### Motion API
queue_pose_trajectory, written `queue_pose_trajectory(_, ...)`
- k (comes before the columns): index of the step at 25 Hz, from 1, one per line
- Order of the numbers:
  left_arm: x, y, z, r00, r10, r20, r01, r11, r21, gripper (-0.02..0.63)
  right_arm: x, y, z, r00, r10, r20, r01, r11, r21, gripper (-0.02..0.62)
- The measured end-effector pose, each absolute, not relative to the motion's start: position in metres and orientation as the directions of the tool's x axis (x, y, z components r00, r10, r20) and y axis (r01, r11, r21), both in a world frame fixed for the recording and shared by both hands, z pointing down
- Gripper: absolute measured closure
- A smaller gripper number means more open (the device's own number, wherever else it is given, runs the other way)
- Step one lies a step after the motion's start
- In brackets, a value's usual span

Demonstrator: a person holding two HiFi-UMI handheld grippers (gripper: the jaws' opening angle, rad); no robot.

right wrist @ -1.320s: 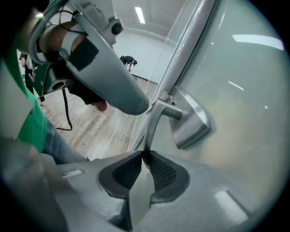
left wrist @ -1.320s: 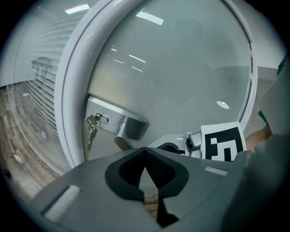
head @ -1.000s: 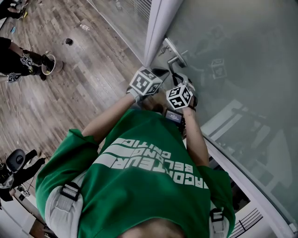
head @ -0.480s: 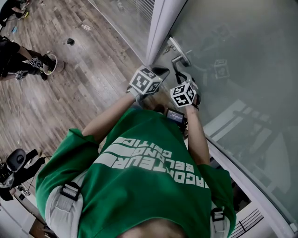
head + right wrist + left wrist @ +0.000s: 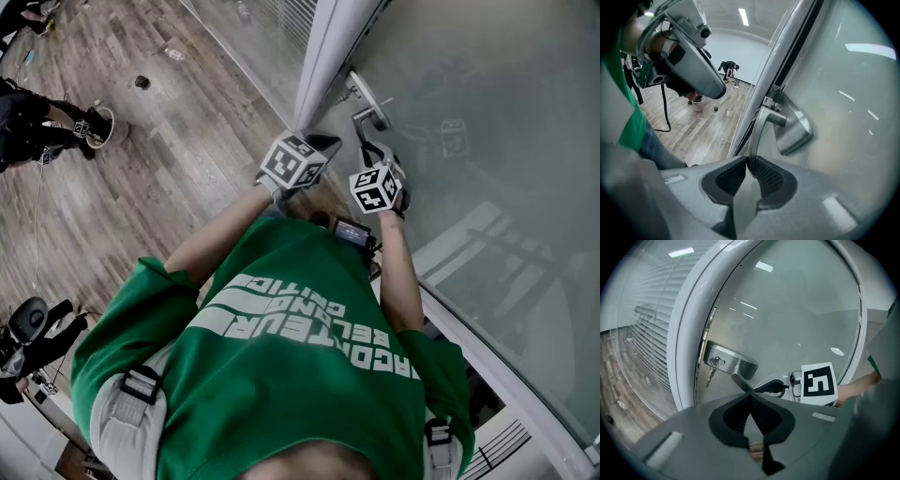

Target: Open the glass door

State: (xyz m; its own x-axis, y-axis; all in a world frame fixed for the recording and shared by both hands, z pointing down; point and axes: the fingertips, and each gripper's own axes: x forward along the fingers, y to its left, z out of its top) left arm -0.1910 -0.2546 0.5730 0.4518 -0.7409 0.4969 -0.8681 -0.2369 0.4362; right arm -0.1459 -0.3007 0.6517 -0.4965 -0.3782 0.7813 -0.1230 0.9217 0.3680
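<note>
Handle-gripping step: right gripper clamped on handle, frame centre; left gripper pinched together, empty. Next, likely: press handle down, then swing door open.

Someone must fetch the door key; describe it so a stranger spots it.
Go to the glass door, at its white frame. On the silver lock plate the key sits nearest the frame, small and dangling, unlike the lever handle.

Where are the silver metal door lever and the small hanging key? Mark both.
silver metal door lever (image 5: 755, 138): right gripper view, on its long shaft.
small hanging key (image 5: 709, 376): left gripper view, on its blade.
</note>
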Motion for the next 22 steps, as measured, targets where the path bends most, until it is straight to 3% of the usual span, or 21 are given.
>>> queue_pose_trajectory(5, -0.211, -0.228, 0.5, 0.495, -0.753, 0.434, -0.834, -0.272, 0.48, 0.591, -0.166, -0.284, 0.579, -0.471, -0.422, 0.775, -0.111, 0.9, 0.422, 0.543)
queue_pose_trajectory(12, -0.184, -0.242, 0.563, 0.489, -0.75, 0.445, -0.841, -0.27, 0.469, 0.591, -0.131, -0.307, 0.636, -0.485, -0.458, 0.745, -0.129, 0.88, 0.457, 0.532)
queue_pose_trajectory(22, -0.197, -0.229, 0.549, 0.498, -0.762, 0.413, -0.832, -0.286, 0.475, 0.591, -0.123, -0.318, 0.617, -0.469, -0.51, 0.721, -0.172, 0.854, 0.491, 0.523)
